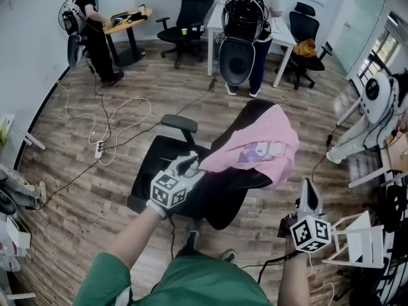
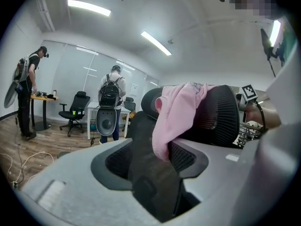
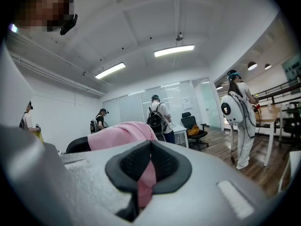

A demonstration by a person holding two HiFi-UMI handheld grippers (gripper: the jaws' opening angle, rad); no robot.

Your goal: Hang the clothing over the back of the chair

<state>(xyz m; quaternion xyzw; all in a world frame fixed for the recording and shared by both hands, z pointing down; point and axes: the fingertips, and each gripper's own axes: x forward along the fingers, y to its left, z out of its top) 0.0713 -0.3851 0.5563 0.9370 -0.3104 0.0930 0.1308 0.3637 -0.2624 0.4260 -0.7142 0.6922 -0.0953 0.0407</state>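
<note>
A pink garment (image 1: 258, 146) lies draped over the top of the back of a black office chair (image 1: 169, 155). My left gripper (image 1: 191, 163) is at the garment's left edge, over the seat, and stands open. In the left gripper view the jaws (image 2: 153, 173) are wide apart; a pink fold (image 2: 165, 126) hangs in the gap without being pinched, with the mesh chair back (image 2: 221, 114) behind it. My right gripper (image 1: 308, 187) hovers just right of the chair, apart from the cloth, its fingers drawn together. In the right gripper view (image 3: 146, 173) only a thin slit shows pink beyond.
A person with a black backpack (image 1: 245, 18) stands at a white desk (image 1: 215, 14) behind the chair. Another person (image 1: 89, 24) is at the far left, and one in white (image 1: 373, 110) at the right. Cables and a power strip (image 1: 99, 148) lie on the floor to the left. A white rack (image 1: 357, 241) stands by my right hand.
</note>
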